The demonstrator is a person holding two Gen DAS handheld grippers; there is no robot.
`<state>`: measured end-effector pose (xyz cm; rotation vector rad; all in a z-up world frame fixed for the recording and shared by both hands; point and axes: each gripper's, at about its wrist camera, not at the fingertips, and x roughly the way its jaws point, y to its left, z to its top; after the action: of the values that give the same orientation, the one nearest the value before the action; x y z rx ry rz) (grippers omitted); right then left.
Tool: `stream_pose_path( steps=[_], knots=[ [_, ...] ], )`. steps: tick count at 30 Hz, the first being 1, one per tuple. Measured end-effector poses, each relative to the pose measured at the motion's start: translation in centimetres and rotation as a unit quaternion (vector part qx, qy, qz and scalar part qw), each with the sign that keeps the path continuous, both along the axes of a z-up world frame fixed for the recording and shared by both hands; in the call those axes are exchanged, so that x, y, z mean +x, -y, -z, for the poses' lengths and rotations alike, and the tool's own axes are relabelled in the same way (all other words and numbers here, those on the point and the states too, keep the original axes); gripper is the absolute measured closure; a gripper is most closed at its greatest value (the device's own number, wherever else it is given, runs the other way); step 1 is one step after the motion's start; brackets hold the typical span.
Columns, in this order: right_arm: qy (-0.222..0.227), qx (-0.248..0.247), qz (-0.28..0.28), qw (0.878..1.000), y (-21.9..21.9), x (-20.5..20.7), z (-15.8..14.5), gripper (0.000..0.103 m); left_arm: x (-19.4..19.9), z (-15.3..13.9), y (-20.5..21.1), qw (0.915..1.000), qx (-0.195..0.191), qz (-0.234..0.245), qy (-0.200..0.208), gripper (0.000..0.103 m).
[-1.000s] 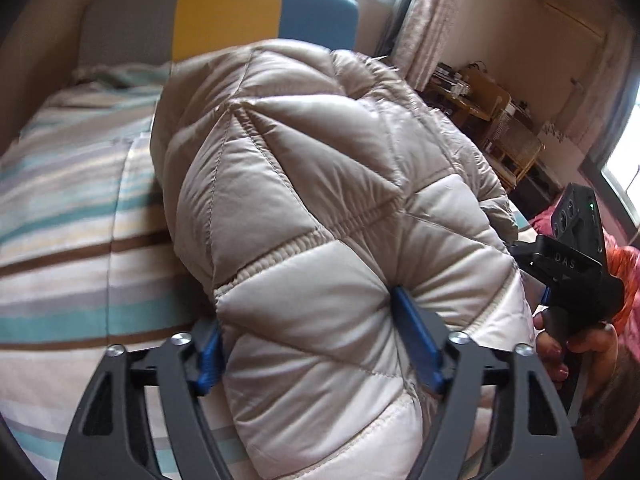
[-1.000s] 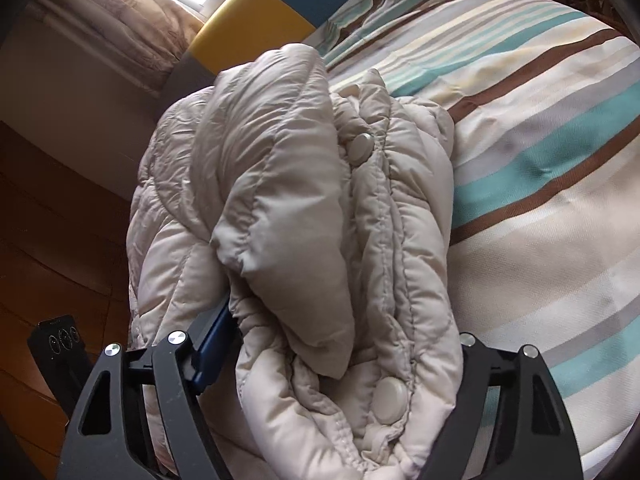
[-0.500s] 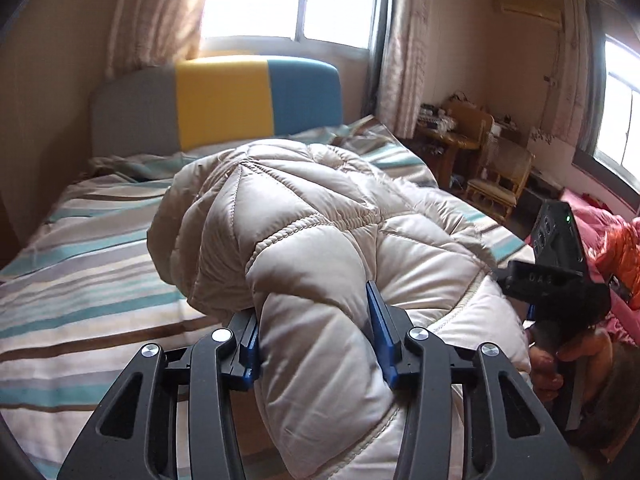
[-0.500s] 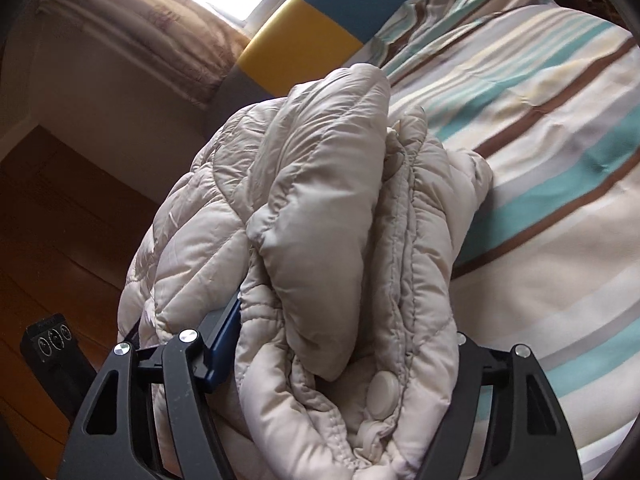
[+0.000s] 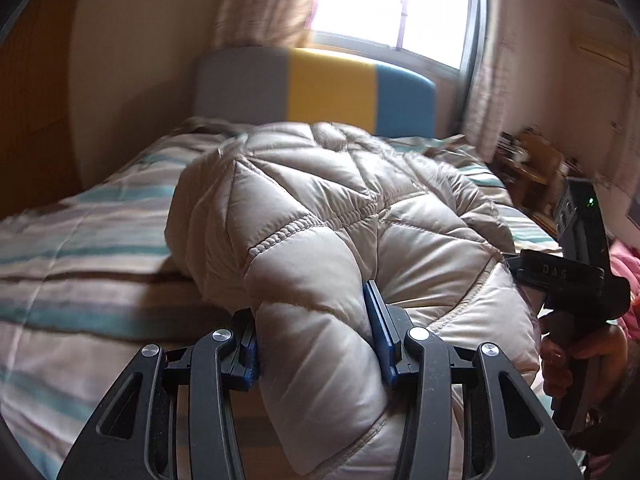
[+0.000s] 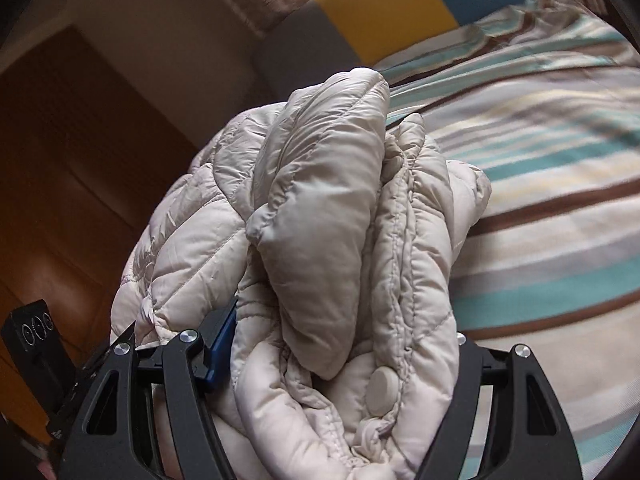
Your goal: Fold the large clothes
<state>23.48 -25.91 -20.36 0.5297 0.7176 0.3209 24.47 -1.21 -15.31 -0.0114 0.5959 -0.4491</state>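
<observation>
Your left gripper point(image 5: 316, 344) is clamped on a puffy fold of the coat point(image 5: 340, 208), which lies bunched on the bed point(image 5: 80, 240). Your right gripper point(image 6: 340, 352) squeezes a thick bundle of it too. The coat is soft, light and slippery, so grab thick seams and edges.

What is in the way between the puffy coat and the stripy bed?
Nothing that shows. Both grippers already pinch the puffy coat: the left gripper on one padded fold, the right gripper on a thick bunch. Only bare striped bedding lies beside and beyond it. Under the coat is hidden.
</observation>
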Motion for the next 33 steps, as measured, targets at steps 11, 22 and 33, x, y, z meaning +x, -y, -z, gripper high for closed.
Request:
stream_pose_path(
  steps=[11,22,33],
  knots=[
    [-0.017,-0.07,0.065,0.995,-2.2,-2.0,2.9,0.024,-1.0,3.5,-2.1,0.9985,0.009,-0.052,-0.018,0.044],
    [-0.042,-0.143,0.098,0.984,-3.5,-3.9,1.9,0.02,-1.6,3.2,-1.7,0.9961,0.024,-0.072,-0.046,0.019],
    [0.022,-0.124,0.153,0.98,-0.6,-4.4,-6.3,0.012,-0.7,-1.9,-5.6,0.9841,-0.051,-0.156,-0.068,0.011]
  ],
)
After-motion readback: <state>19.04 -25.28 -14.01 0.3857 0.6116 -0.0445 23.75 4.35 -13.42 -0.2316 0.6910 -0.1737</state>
